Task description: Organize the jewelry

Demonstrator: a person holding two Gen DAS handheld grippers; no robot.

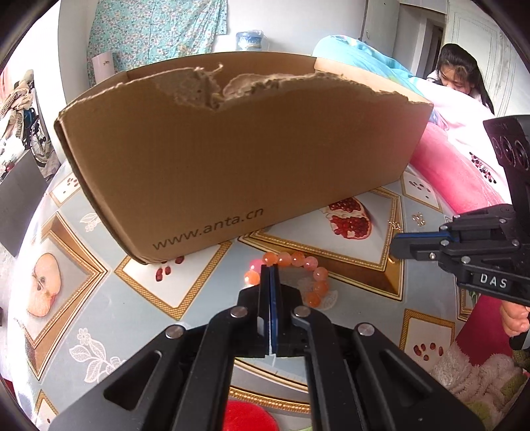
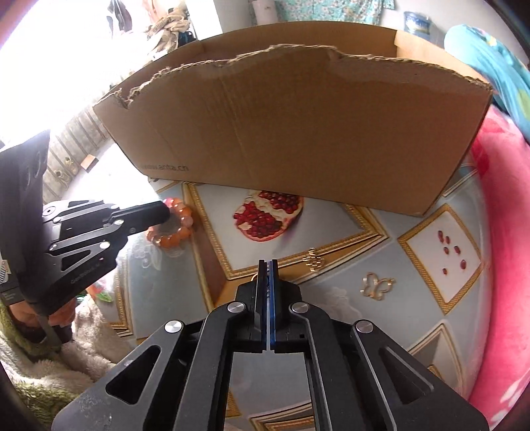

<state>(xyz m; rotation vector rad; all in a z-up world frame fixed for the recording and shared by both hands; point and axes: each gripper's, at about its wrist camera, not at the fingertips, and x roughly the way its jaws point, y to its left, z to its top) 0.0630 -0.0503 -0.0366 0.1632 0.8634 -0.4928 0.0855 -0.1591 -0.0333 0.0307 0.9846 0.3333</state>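
Two closed grippers, left gripper (image 1: pixel 270 267) on bead bracelet (image 1: pixel 291 275)

Bright daylight, blown-out glare at the right-wrist view's left edge, strong fisheye warping, dark vignetted corners.

White wall (image 1: pixel 271 16), floral curtain (image 1: pixel 155 26), fruit-print tablecloth (image 1: pixel 99 265), pink bedding (image 2: pixel 503 232), bright daylight.
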